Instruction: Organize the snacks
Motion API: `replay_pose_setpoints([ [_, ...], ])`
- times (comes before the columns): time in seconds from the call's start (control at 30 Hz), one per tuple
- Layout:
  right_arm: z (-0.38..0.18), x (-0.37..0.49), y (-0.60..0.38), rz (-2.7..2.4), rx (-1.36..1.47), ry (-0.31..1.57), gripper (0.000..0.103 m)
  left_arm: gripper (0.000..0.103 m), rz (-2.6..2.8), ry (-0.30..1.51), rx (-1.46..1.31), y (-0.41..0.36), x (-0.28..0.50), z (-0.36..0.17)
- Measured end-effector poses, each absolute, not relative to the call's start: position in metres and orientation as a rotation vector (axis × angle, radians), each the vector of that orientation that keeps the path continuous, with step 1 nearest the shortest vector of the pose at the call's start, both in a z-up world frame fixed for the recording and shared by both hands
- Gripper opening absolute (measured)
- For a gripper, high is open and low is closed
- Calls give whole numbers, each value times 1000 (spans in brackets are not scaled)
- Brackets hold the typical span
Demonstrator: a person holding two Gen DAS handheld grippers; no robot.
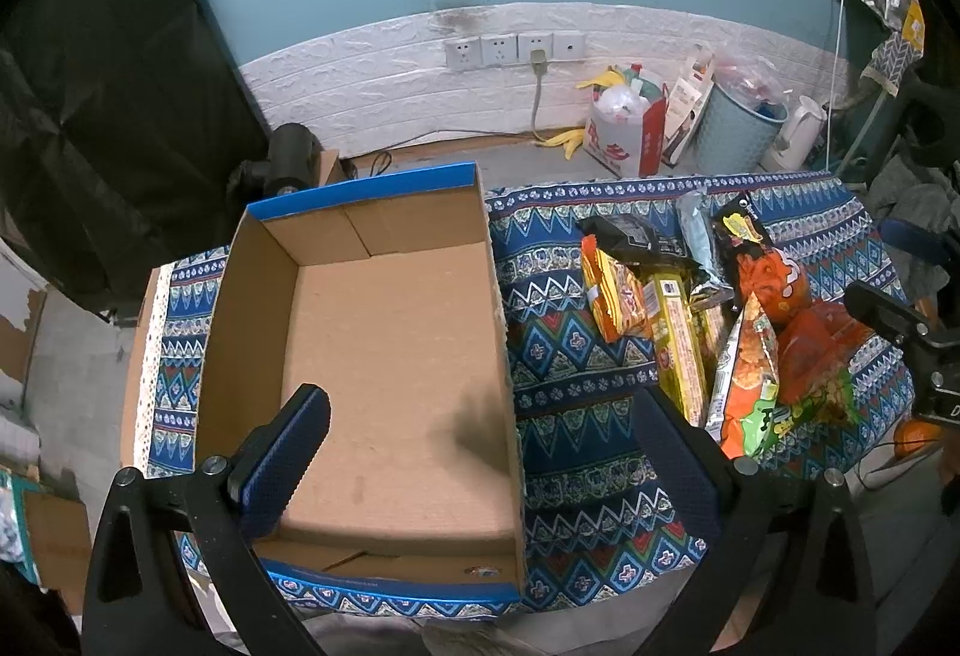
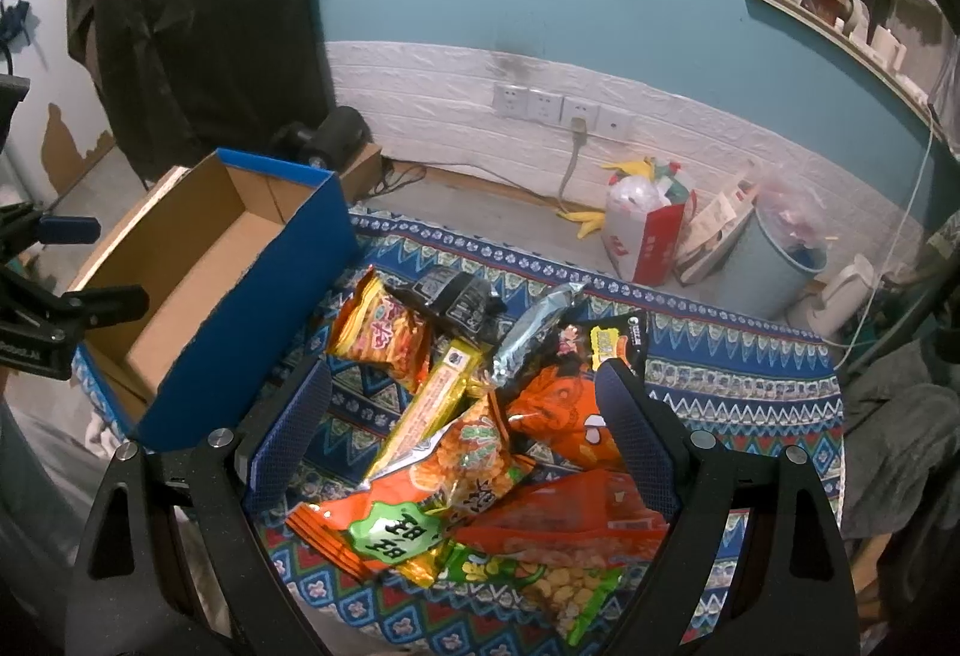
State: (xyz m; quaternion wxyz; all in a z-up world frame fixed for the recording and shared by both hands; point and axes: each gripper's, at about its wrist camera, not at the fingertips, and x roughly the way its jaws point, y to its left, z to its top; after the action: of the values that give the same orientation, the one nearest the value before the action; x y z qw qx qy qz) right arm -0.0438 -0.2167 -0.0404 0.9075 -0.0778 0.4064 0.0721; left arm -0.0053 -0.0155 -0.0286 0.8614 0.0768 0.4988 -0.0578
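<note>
Snacks (image 2: 474, 446) piled; labels Chinese (print unreadable).

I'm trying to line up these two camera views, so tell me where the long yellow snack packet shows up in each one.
Left wrist: the long yellow packet lies right of centre, in the snack pile beside the cardboard box.
Right wrist: the packet runs diagonally through the middle, between the open fingers.
Shared landmark: the wall sockets on the white brick strip.

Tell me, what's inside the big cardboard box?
Nothing yet. The cardboard box shows only its bare brown floor, with the open left gripper hovering above it. All the snack packets lie outside on the patterned cloth.
</note>
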Motion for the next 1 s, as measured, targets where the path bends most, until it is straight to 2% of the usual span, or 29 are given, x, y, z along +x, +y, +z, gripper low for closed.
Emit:
replay_pose_setpoints([
  [0.47,-43,-49,-238,105,-140,847,88,102,-143,1084,199,-36,3,-46],
  [1.0,-96,-56,-328,-40,90,1040,88,102,-210,1203,247,-85,15,-100],
])
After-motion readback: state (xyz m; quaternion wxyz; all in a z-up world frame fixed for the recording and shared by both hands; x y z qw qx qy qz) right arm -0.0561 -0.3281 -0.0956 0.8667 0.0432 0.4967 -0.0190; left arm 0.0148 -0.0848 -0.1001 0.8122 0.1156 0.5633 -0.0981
